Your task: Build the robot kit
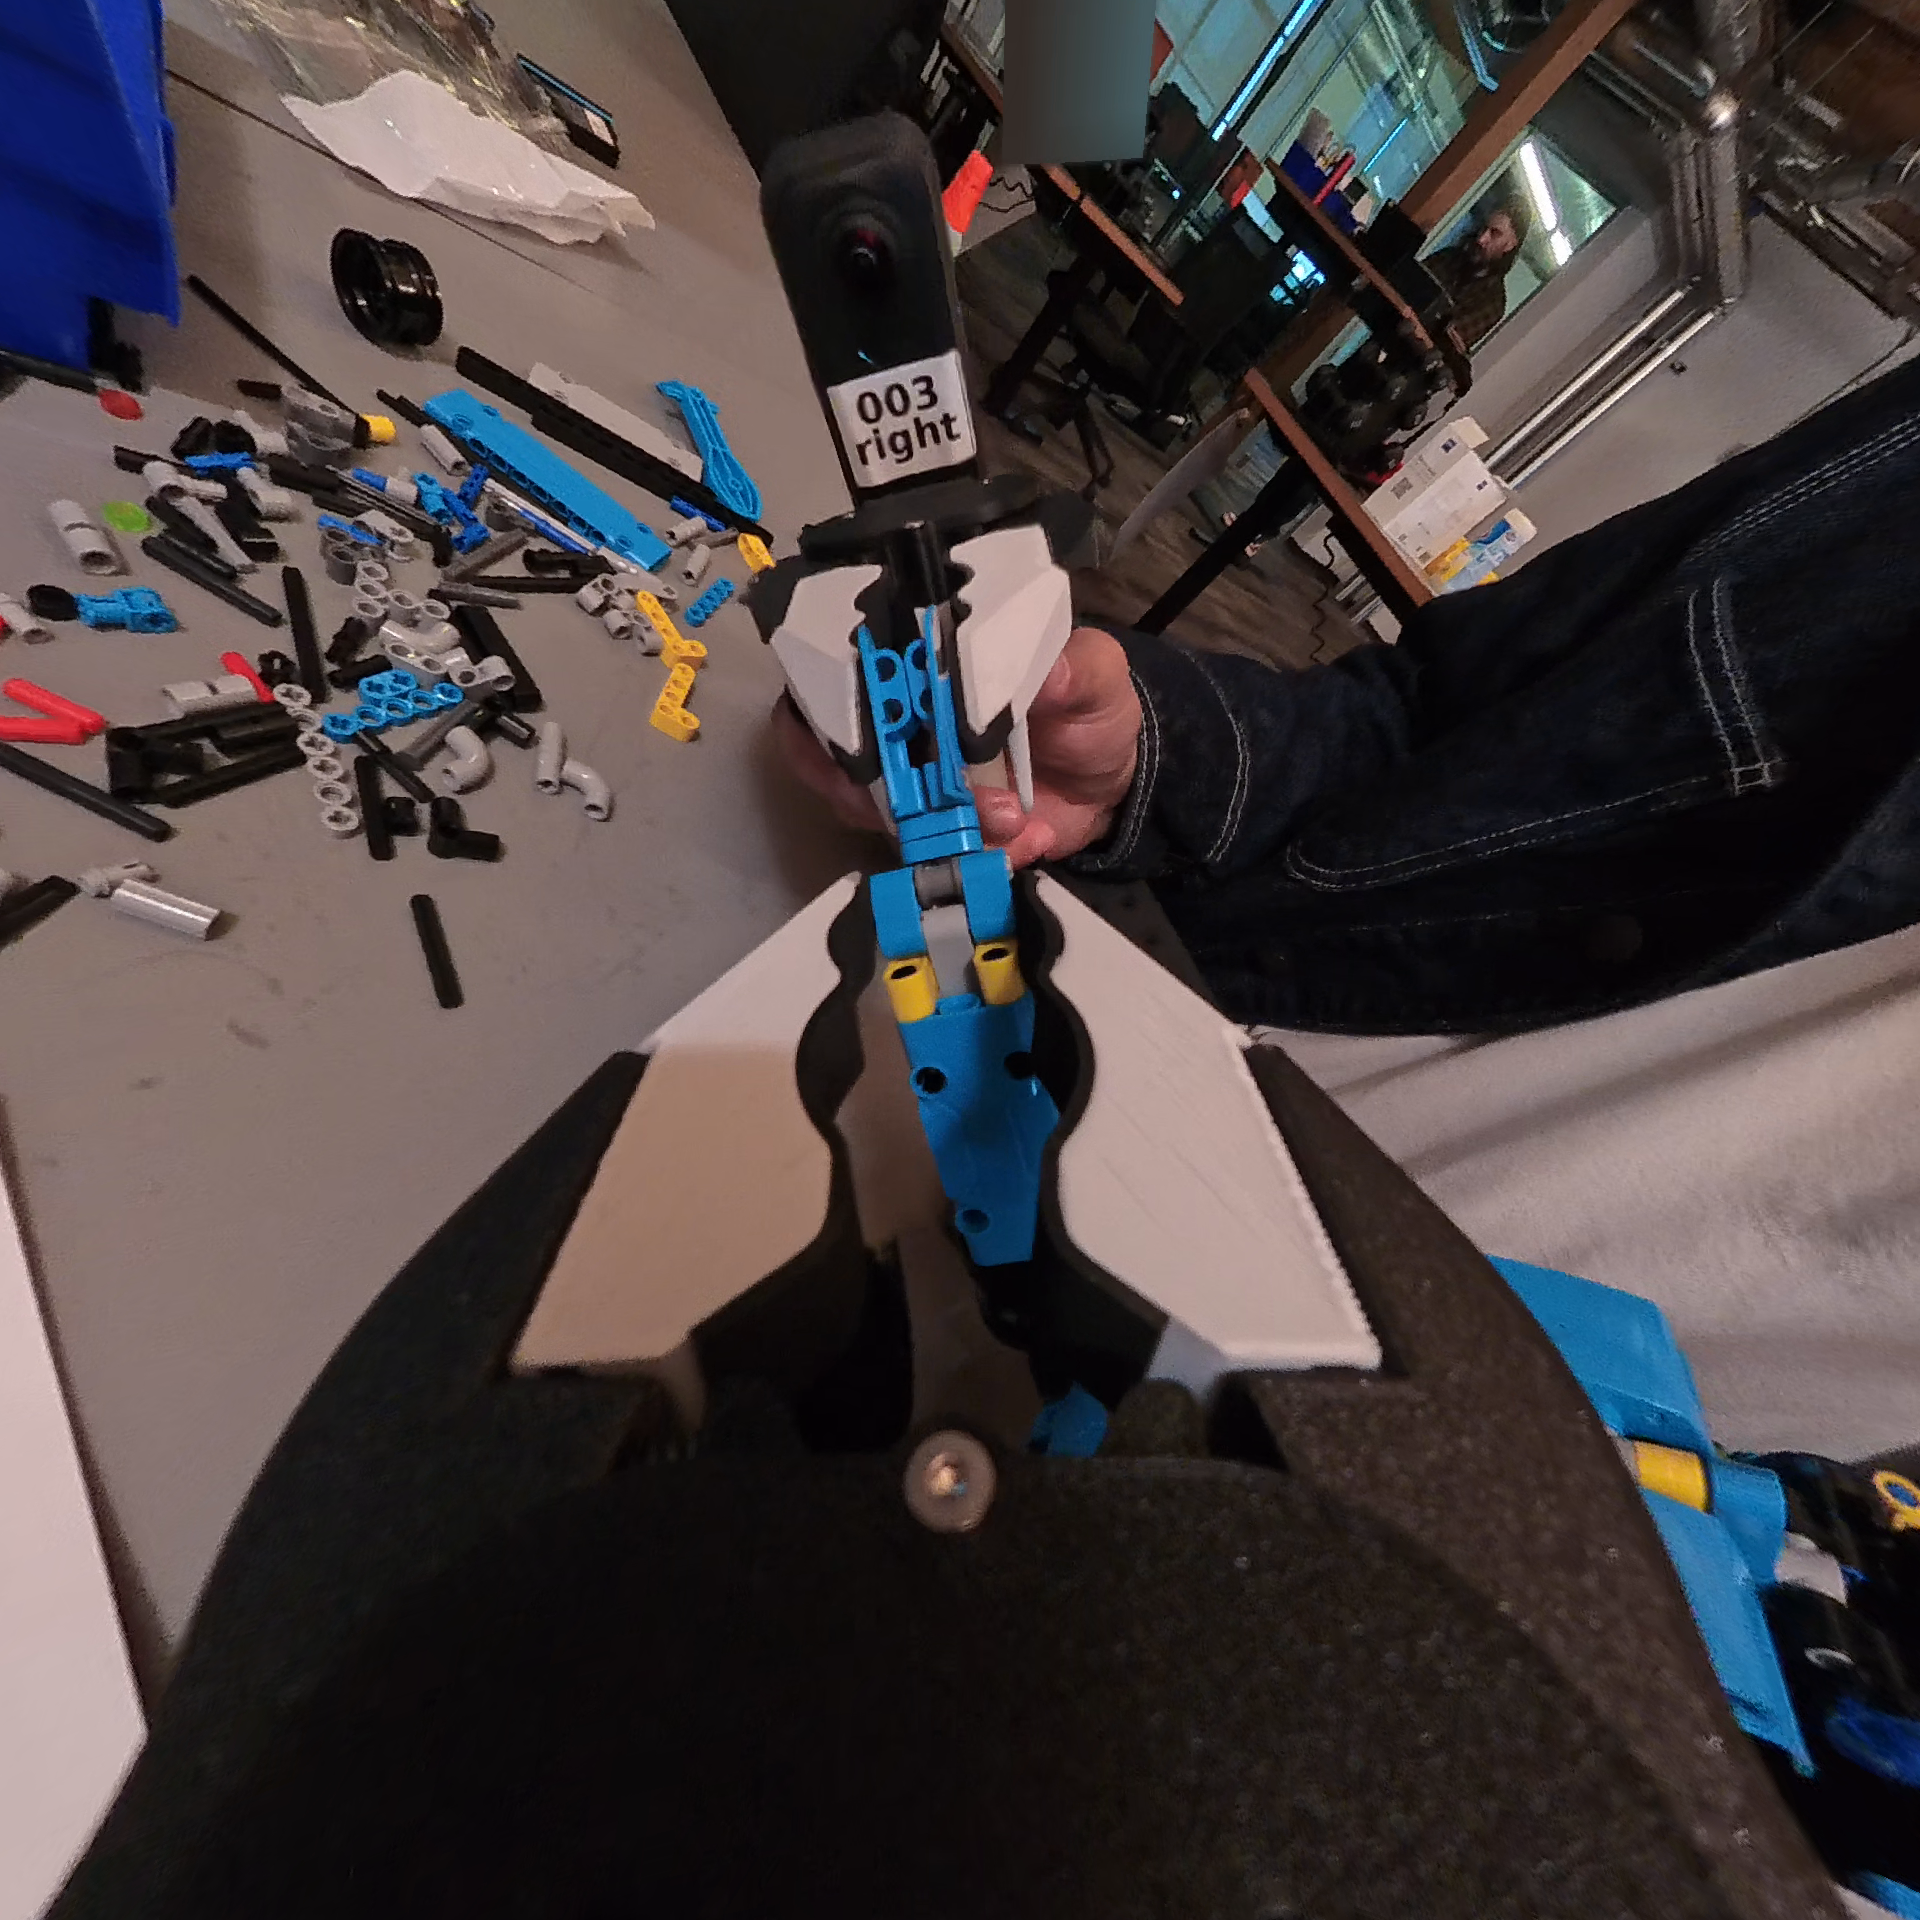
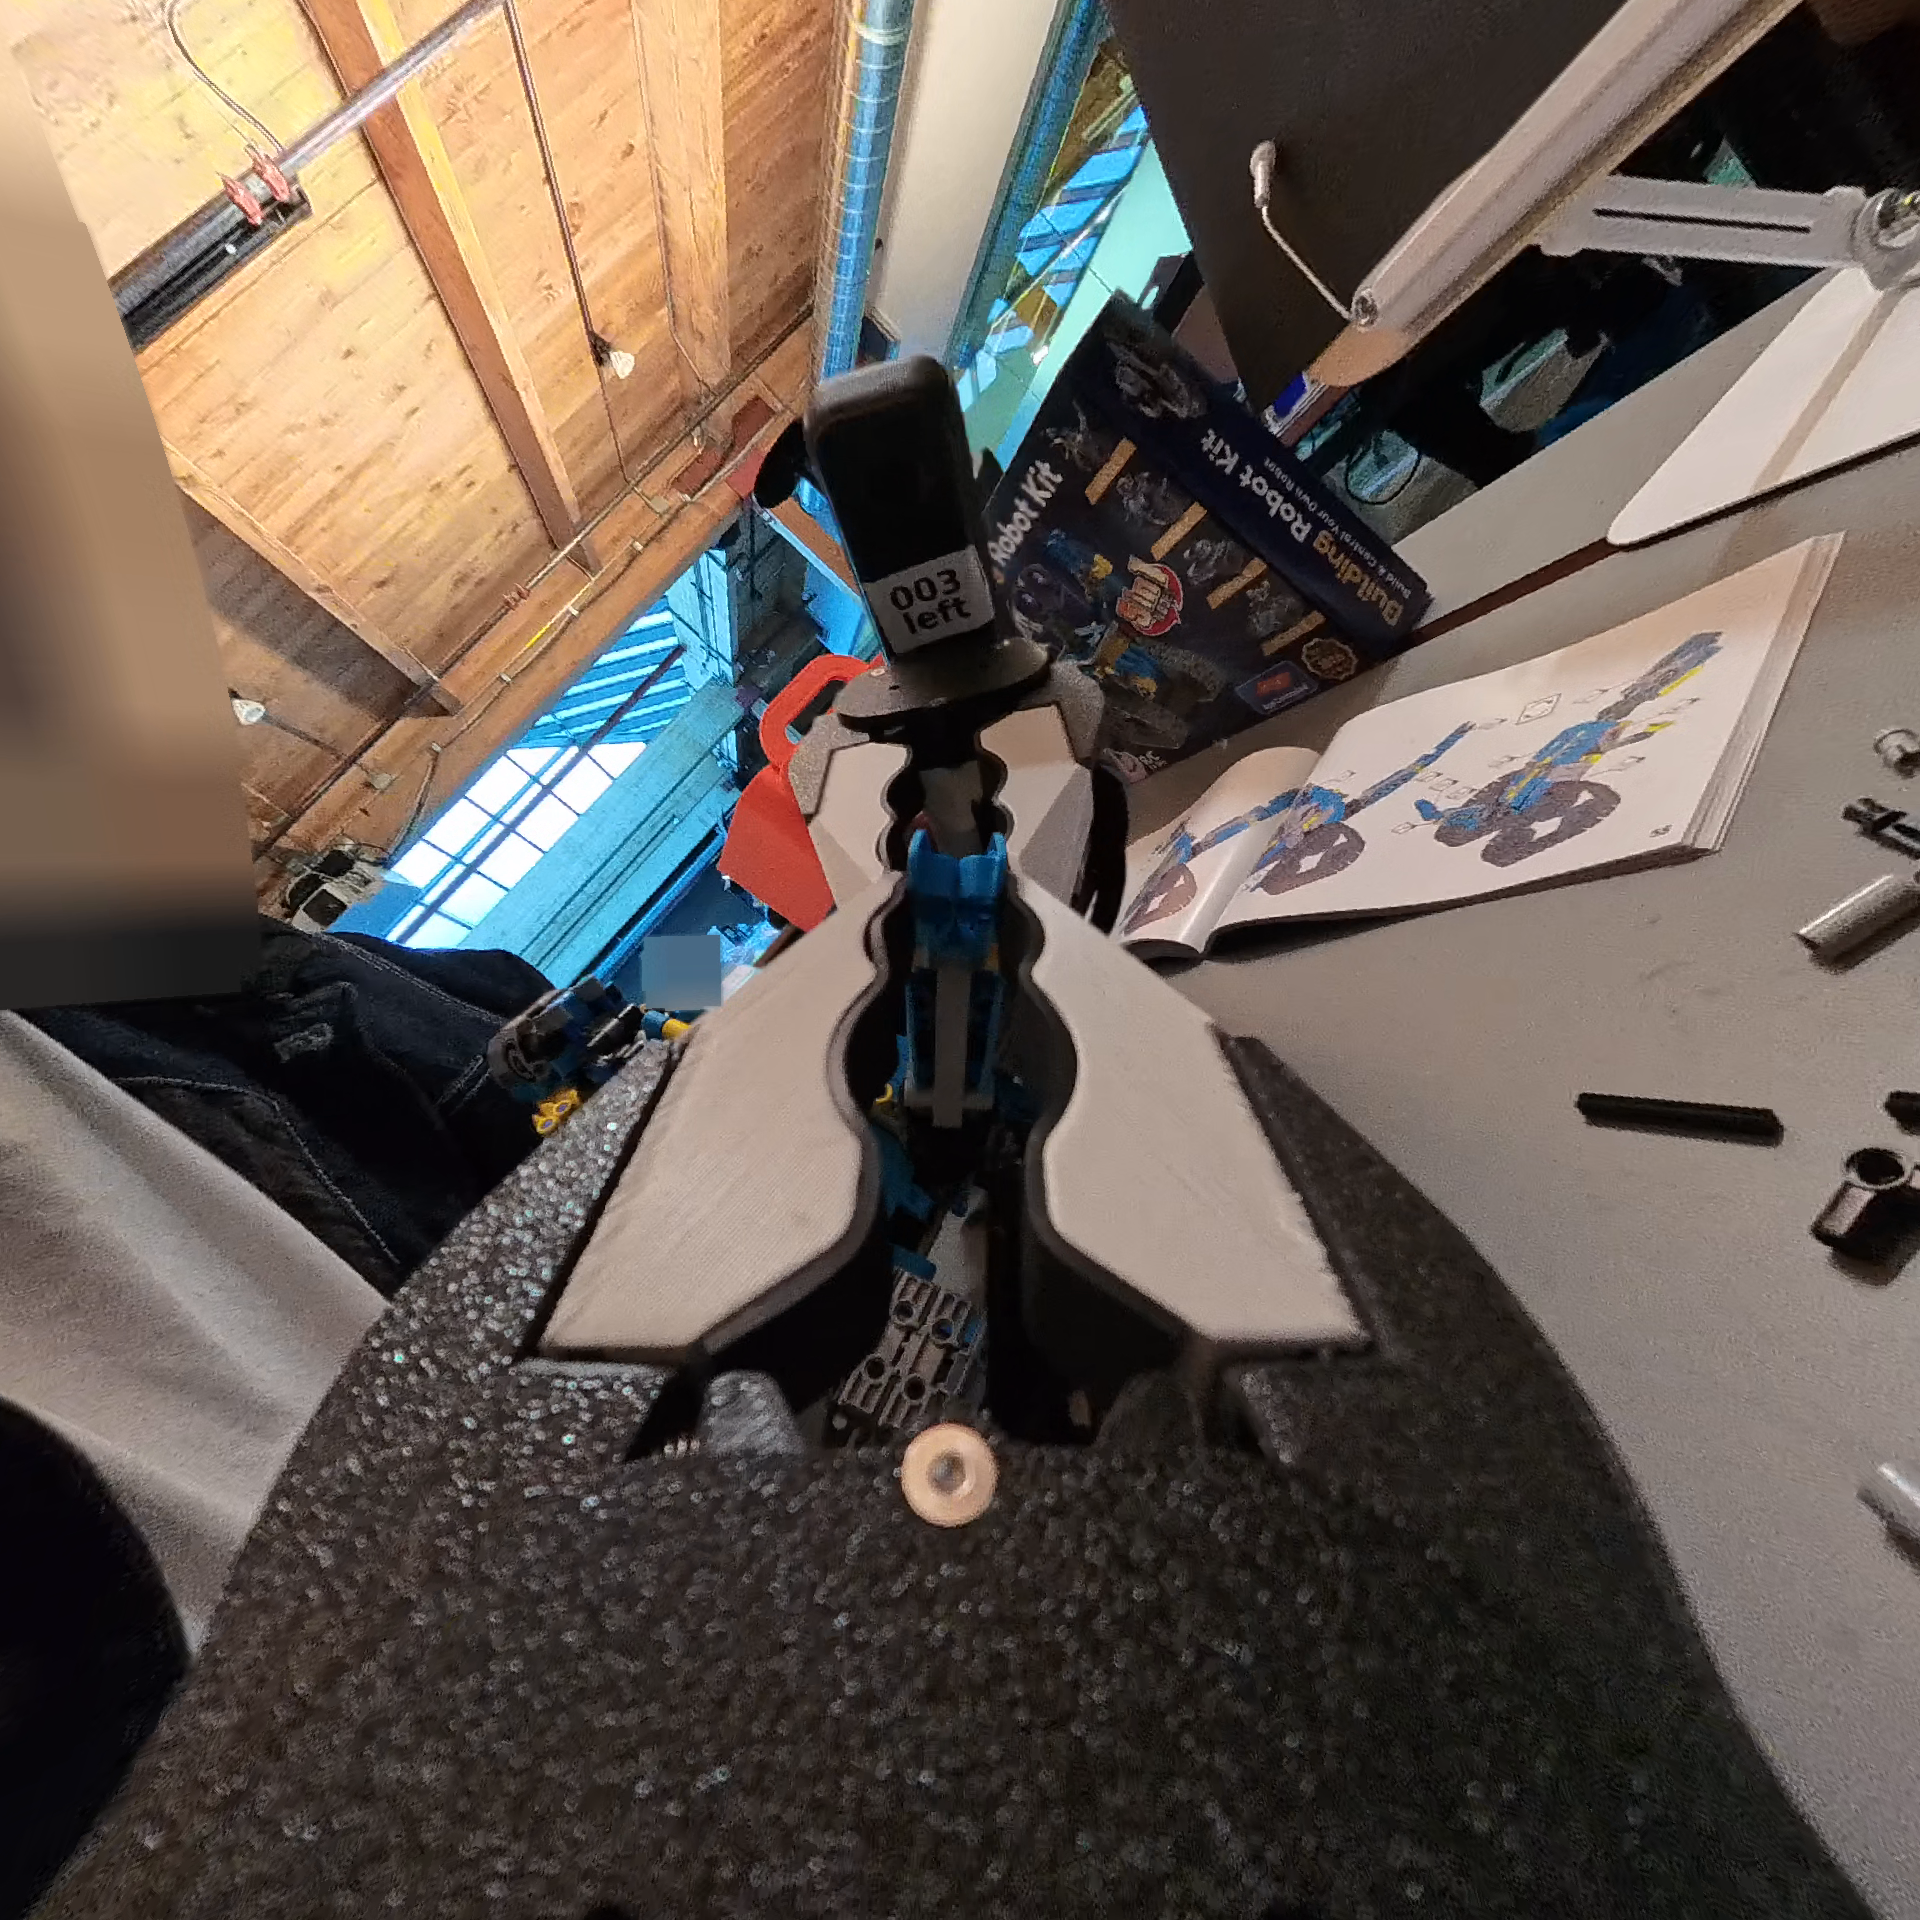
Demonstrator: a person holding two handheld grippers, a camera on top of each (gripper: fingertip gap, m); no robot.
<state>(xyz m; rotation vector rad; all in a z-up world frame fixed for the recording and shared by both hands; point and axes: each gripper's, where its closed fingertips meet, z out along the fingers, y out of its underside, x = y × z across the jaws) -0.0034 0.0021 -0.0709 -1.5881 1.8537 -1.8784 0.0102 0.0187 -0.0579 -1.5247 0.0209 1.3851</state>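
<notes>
My left gripper (image 1: pixel 948 883) is shut on a blue brick-built assembly (image 1: pixel 977 1101) with two yellow connectors (image 1: pixel 906 985) and a grey centre piece. My right gripper (image 1: pixel 930 769) faces it head-on, shut on the far end of the same assembly, with a hand (image 1: pixel 1081 727) around it. In the right wrist view, my right gripper (image 2: pixel 958 883) grips the blue assembly (image 2: pixel 956 914) and the left gripper (image 2: pixel 951 821) meets it from the far side. The assembly hangs in the air between both grippers, above the edge of the grey table (image 1: pixel 312 1091).
Several loose blue, black, grey, yellow and red parts (image 1: pixel 395 644) lie on the table's left, with a black wheel rim (image 1: pixel 387 286) and a blue bin (image 1: pixel 83 166) behind. A part-built blue model (image 1: pixel 1683 1507) sits lower right. An open booklet (image 2: pixel 1507 769) and kit box (image 2: pixel 1195 561) lie right. My left and right fingertips are right by each other.
</notes>
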